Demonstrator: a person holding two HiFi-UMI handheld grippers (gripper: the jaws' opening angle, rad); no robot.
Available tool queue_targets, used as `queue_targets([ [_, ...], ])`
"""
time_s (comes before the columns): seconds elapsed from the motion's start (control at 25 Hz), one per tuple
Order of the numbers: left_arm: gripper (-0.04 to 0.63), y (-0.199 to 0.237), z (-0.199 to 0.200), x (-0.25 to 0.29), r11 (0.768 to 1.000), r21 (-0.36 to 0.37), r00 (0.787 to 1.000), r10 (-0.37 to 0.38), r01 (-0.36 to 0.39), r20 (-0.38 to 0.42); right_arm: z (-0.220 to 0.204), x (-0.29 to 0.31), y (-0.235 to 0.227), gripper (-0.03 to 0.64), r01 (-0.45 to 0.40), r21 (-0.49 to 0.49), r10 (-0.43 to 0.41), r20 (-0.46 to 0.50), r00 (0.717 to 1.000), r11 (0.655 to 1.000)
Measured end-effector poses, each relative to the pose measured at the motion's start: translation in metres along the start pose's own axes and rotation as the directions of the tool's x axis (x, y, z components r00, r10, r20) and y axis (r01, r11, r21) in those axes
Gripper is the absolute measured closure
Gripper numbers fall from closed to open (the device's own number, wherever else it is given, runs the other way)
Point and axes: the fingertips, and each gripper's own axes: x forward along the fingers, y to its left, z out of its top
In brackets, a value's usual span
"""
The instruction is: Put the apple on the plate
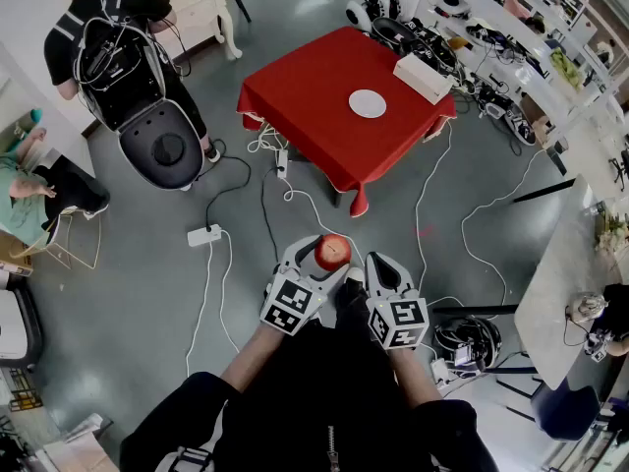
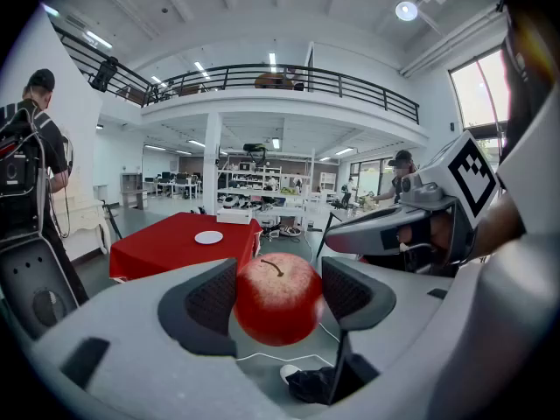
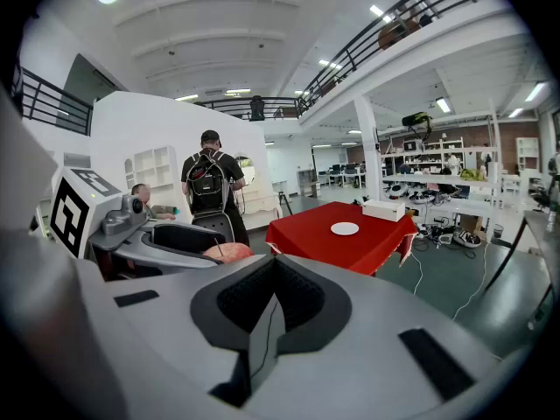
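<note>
Head view looks steeply down on the person's two grippers, held side by side above a grey floor (image 1: 147, 264) and well short of a red table (image 1: 305, 96); the left gripper (image 1: 322, 257) carries the apple (image 1: 332, 252) clamped between its jaws, which stand wide around the fruit; in the left gripper view the apple is red, stem up, and touched on both sides by the dark ribbed pads (image 2: 213, 297); the right gripper (image 1: 379, 266) sits just beside the left one, and the right gripper view shows its jaws pressed together with nothing between them; the plate (image 1: 368, 103), white and round, lies near the middle of the table, well apart from the apple; a white box (image 1: 423, 77) rests near the table's right edge, beside the plate but not touching it; a person with a black backpack (image 1: 108, 28) stands to the left of the table, back turned; white cables (image 1: 211, 264) trail over the floor between the table and the grippers.
</note>
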Motion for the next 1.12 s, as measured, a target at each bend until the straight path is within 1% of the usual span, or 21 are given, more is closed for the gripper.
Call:
queue_targets([
  [0.12, 0.295, 0.0007, 0.0014, -0.002, 1.0, -0.001, 1.0, -0.002, 0.002, -0.003, 0.0012, -0.0011, 0.0021, 0.606, 0.001, 0.002, -0.001, -0.001, 1.0, 1.0],
  [0.32, 0.293, -0.0011, 0.0014, -0.0017, 1.0, -0.005, 1.0, -0.001, 0.001, -0.003, 0.005, -0.0048, 0.0003, 0.606, 0.001, 0.019, -0.002, 0.035, 0.999, 1.0],
  [0.76, 0.293, -0.0021, -0.0034, 0.0009, 1.0, -0.01, 1.0, -0.004, 0.004, -0.011, 0.0017, -0.0036, 0.0003, 0.606, -0.005, 0.029, 0.004, 0.028, 1.0, 1.0],
  [1.12, 0.293, 0.0056, 0.0006, -0.0006, 1.0, -0.012, 1.0, -0.006, 0.006, -0.014, 0.0085, 0.0029, 0.0041, 0.606, -0.007, 0.032, 0.007, 0.021, 1.0, 0.999],
])
